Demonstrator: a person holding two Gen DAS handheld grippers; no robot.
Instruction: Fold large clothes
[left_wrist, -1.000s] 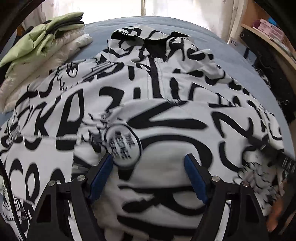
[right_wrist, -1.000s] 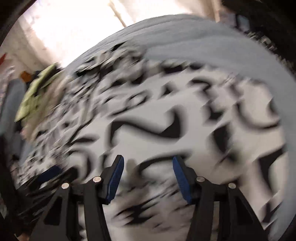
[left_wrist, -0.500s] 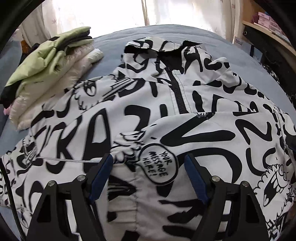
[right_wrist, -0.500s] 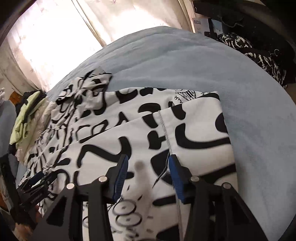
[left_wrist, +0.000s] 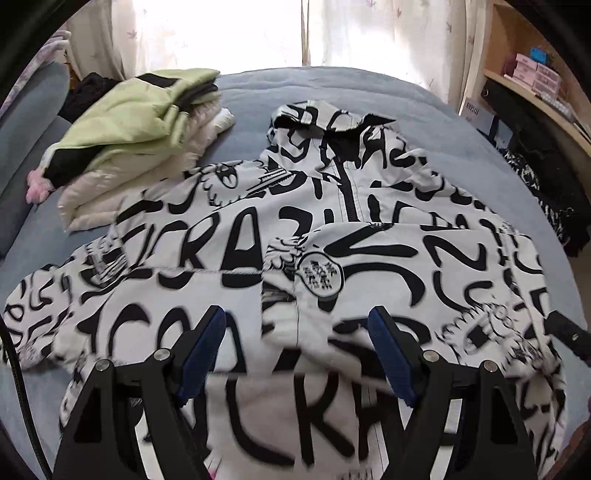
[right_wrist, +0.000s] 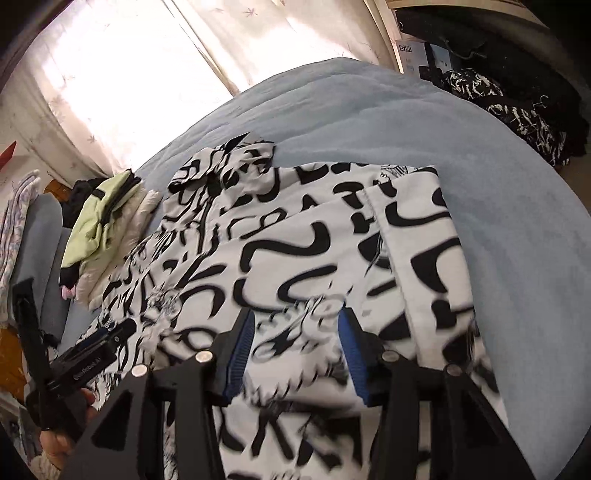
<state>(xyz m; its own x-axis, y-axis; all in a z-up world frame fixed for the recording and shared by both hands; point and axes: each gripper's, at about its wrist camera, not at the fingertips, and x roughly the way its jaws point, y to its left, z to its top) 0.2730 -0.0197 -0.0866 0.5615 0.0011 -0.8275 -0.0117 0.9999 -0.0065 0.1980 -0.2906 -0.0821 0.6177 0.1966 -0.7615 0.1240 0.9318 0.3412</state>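
Note:
A white jacket (left_wrist: 258, 229) with bold black lettering lies spread on the blue bed (left_wrist: 461, 125), hood at the far end, zip up the middle. One sleeve is folded across its front. My left gripper (left_wrist: 295, 354) hovers open above the jacket's lower half, with nothing between its blue pads. My right gripper (right_wrist: 295, 350) hangs over the jacket's (right_wrist: 314, 236) right side, jaws partly apart, with cloth below them and none pinched. The left gripper (right_wrist: 99, 343) also shows at the left edge of the right wrist view, held by a hand (right_wrist: 55, 443).
A folded pile with a light green jacket (left_wrist: 140, 122) on white padded ones sits at the bed's far left (right_wrist: 99, 221). Dark printed clothes (right_wrist: 517, 110) hang to the right, under a wooden shelf (left_wrist: 535, 77). Bare blue bed (right_wrist: 406, 122) lies right of the jacket.
Both grippers have drawn back and risen, so the whole jacket now shows. The right jaws stand a little narrower than a second ago. The left jaws kept their width.

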